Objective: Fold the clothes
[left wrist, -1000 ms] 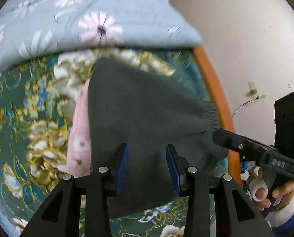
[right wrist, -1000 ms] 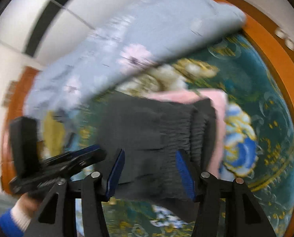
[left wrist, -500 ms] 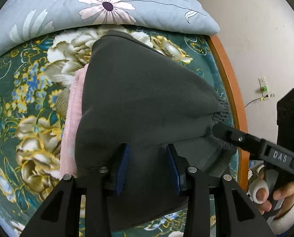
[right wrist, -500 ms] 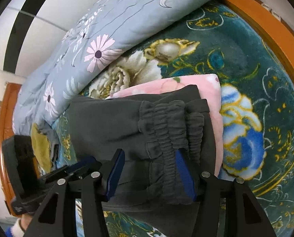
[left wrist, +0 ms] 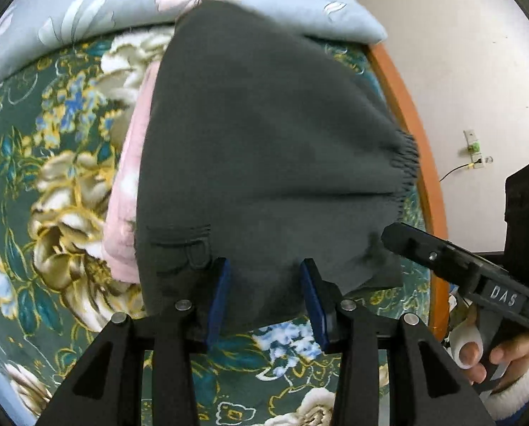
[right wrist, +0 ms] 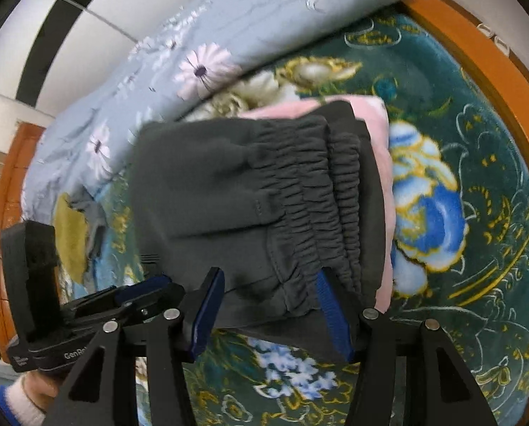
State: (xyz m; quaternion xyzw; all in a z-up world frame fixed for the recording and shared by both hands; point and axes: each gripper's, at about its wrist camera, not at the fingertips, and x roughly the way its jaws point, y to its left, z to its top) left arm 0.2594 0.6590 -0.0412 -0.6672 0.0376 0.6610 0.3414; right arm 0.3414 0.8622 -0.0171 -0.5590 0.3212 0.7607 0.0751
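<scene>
Lying folded on a pink garment [left wrist: 129, 181], the dark grey trousers [left wrist: 264, 149] rest on the bed [left wrist: 33, 163], close to its orange wooden edge [left wrist: 403, 103] and beside a blue-grey quilt [left wrist: 86, 10]. Left tool [left wrist: 264, 296] and right tool [right wrist: 269, 314] each grip the trousers' near edge, the right at the elastic waistband [right wrist: 307, 191].
</scene>
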